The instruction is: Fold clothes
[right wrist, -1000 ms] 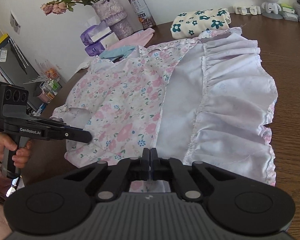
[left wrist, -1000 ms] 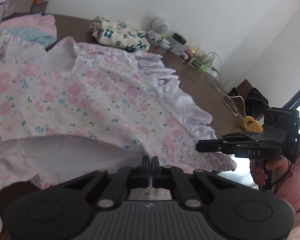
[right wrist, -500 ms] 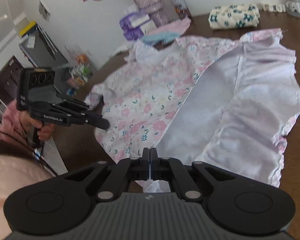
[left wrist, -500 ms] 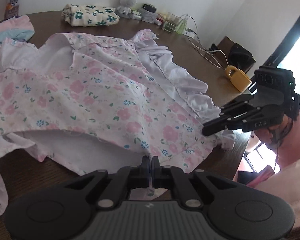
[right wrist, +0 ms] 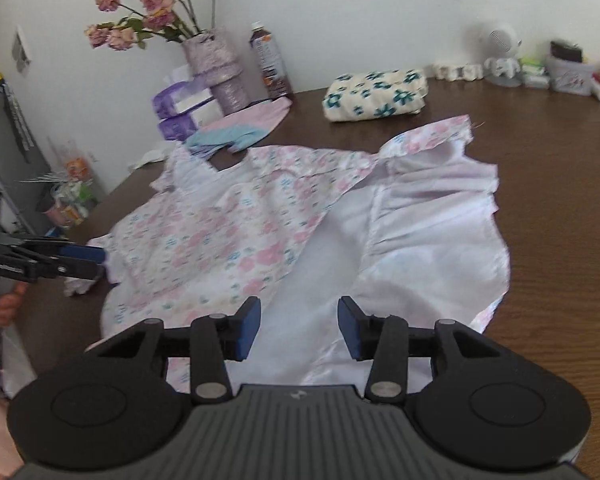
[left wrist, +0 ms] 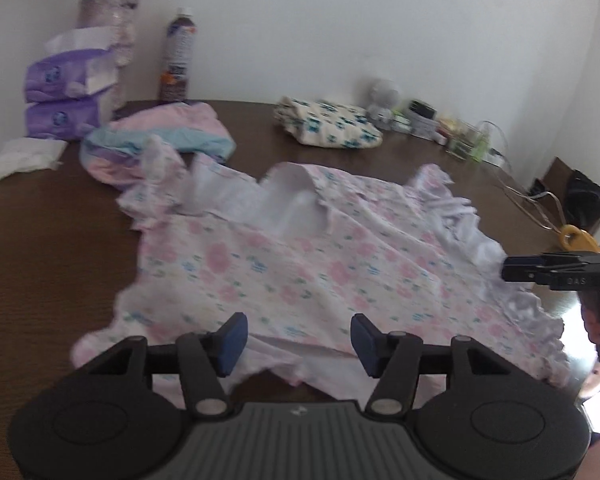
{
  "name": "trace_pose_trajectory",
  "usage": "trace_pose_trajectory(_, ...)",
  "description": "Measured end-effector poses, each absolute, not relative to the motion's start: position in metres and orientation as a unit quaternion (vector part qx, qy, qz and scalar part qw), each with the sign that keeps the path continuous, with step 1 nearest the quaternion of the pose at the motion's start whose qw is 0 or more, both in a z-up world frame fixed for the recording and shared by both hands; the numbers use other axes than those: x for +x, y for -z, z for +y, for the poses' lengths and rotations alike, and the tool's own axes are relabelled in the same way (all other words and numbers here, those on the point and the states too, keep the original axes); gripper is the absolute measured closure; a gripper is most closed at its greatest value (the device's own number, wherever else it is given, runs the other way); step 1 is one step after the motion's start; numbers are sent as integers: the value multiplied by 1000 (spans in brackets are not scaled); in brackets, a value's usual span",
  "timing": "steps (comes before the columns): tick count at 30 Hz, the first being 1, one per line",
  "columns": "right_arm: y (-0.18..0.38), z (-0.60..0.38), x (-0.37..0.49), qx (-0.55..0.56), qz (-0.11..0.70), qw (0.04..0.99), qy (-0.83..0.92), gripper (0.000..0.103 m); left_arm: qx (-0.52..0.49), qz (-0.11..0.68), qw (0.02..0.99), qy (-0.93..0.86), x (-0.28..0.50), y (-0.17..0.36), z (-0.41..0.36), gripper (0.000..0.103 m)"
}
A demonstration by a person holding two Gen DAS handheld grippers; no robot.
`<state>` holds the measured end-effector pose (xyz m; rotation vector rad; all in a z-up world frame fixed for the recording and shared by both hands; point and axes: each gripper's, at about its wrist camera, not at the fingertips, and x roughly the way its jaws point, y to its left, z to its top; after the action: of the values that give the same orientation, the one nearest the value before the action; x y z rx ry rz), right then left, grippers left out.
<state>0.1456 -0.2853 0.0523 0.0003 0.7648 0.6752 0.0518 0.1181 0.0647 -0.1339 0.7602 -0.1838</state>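
Brown table [left wrist: 60,240], left view: blurred floral dress [left wrist: 292,264] lies flat just beyond the left gripper [left wrist: 296,340], its jaws spread and empty. Right view: the right gripper [right wrist: 298,330], likewise spread, hovers over the dress's white lining, hem partly hidden.

Pink floral dress [left wrist: 300,264] lies half-folded, white lining showing.

Home rm, wood table [right wrist: 560,208], flower vase [right wrist: 216,72], tissue packs [left wrist: 60,96], drink bottle [left wrist: 178,60]
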Motion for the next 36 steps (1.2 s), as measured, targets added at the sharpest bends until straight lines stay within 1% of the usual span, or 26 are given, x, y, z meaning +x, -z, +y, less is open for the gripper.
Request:
trace_pose_trajectory(3, -48, -280, 161, -35, 350, 894, -278, 60, -52, 360, 930, 58, 70, -79, 141, 47)
trace_pose_trajectory(6, -47, -273, 178, -64, 341, 906, -242, 59, -32, 360, 932, 36, 101, -91, 155, 41)
trace_pose_trajectory(9, -42, -266, 193, -81, 342, 910, -221, 53, 9, 370, 928, 38, 140, -87, 148, 41)
trace_pose_trajectory(12, -35, -259, 207, -87, 347, 909, -214, 51, 61, 377, 921, 73, 173, -71, 130, 43)
trace_pose_trajectory(13, -33, -256, 211, -89, 348, 909, -212, 51, 78, 379, 918, 85, 182, -66, 125, 46)
trace_pose_trajectory(14, -31, -254, 216, -92, 350, 909, -209, 50, 82, 380, 917, 83, 185, -60, 124, 58)
trace_pose_trajectory(15, -28, -252, 221, -94, 351, 908, -207, 50, 87, 382, 917, 81, 187, -55, 124, 68)
trace_pose_trajectory(19, -22, -251, 223, -100, 352, 906, -211, 46, 107, 386, 913, 75, 198, -35, 121, 71)
trace_pose_trajectory(21, -21, -254, 223, -98, 352, 907, -211, 45, 115, 388, 912, 71, 203, -26, 121, 69)
trace_pose_trajectory(25, -20, -263, 226, -89, 355, 909, -199, 41, 94, 380, 920, 31, 197, -25, 139, 65)
trace_pose_trajectory(26, -19, -266, 227, -87, 355, 910, -196, 40, 87, 380, 921, 26, 195, -25, 143, 61)
trace_pose_trajectory(27, -19, -268, 227, -84, 356, 910, -192, 39, 80, 381, 921, 22, 194, -26, 146, 60)
trace_pose_trajectory(28, -18, -271, 228, -82, 357, 911, -189, 38, 73, 387, 919, 24, 194, -28, 147, 59)
trace_pose_trajectory(30, -18, -275, 231, -73, 363, 909, -191, 38, 68, 392, 917, 37, 194, -34, 146, 62)
trace_pose_trajectory(36, -37, -247, 248, -95, 339, 909, -224, 39, 108, 363, 920, 104, 210, -60, 109, 59)
